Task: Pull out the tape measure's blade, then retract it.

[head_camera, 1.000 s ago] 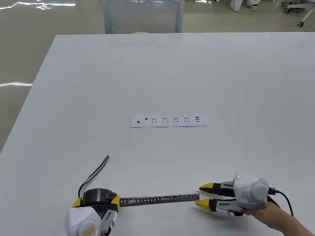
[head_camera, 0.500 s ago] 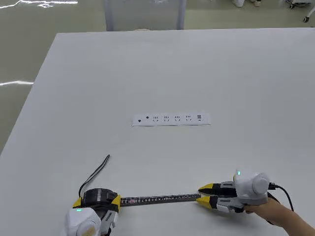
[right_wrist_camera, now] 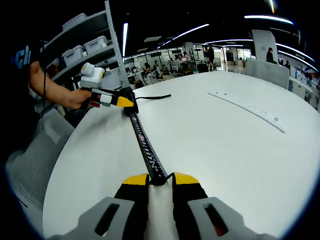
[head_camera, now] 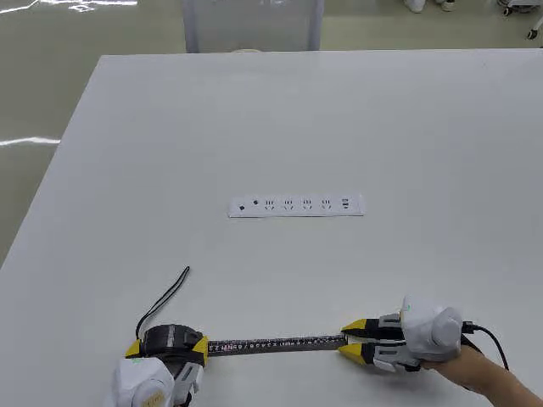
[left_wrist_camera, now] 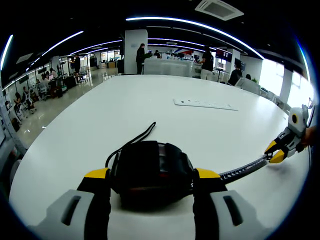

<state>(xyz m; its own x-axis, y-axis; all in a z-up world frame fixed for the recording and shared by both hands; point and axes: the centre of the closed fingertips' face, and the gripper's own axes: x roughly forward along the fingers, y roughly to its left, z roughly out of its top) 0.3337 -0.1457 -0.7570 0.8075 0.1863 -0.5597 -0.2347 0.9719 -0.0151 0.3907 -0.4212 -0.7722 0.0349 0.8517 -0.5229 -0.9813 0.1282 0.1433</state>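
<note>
A black tape measure case (head_camera: 170, 337) lies near the table's front edge, held between the yellow-tipped jaws of my left gripper (head_camera: 167, 348), which is shut on it. In the left gripper view the case (left_wrist_camera: 152, 170) sits between the jaws of the left gripper (left_wrist_camera: 152, 176). The dark blade (head_camera: 276, 344) is drawn out to the right, flat along the table. My right gripper (head_camera: 349, 337) is shut on the blade's end. In the right gripper view the blade (right_wrist_camera: 145, 142) runs from the right gripper (right_wrist_camera: 160, 180) to the left gripper (right_wrist_camera: 122, 102).
A white power strip (head_camera: 295, 205) lies flat mid-table, beyond the blade. The case's black wrist strap (head_camera: 165, 297) trails toward it. The white table (head_camera: 339, 127) stretches far behind, with a chair back (head_camera: 250, 25) at its far edge.
The right gripper's jaws have drawn closer together around the blade's end. The case and the left gripper have stayed in place.
</note>
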